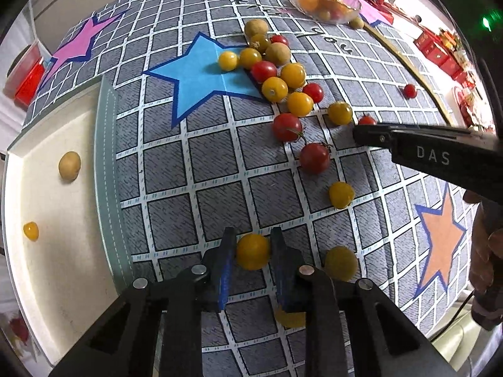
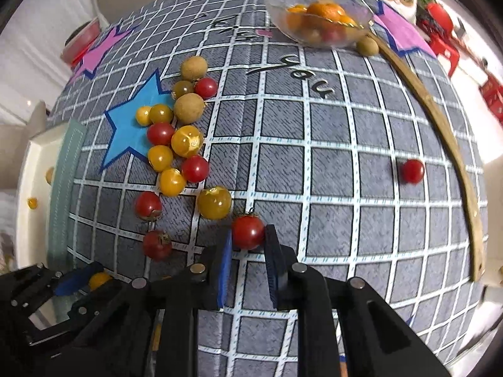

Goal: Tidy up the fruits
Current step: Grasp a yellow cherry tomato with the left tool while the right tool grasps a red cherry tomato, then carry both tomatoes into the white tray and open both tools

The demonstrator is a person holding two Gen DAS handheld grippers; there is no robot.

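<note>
Gripping: left gripper (image 1: 251,251) is closed on a yellow tomato (image 1: 253,251); right gripper (image 2: 248,235) is closed on a red tomato (image 2: 248,232).
Direction: each fruit sits between its own fingertips, on the checked cloth (image 2: 314,157).
Tray: white tray (image 1: 47,188) lies left, nearer the left gripper.
Axis: round fruit, none.
Writing: "DAS" on the right gripper; "you" on cloth.

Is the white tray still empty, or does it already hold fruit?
Not empty: the white tray holds a tan longan and a small yellow tomato.

Black claw (image 1: 253,251), blue pads (image 1: 225,270), silver pins (marked "DAS")
</note>
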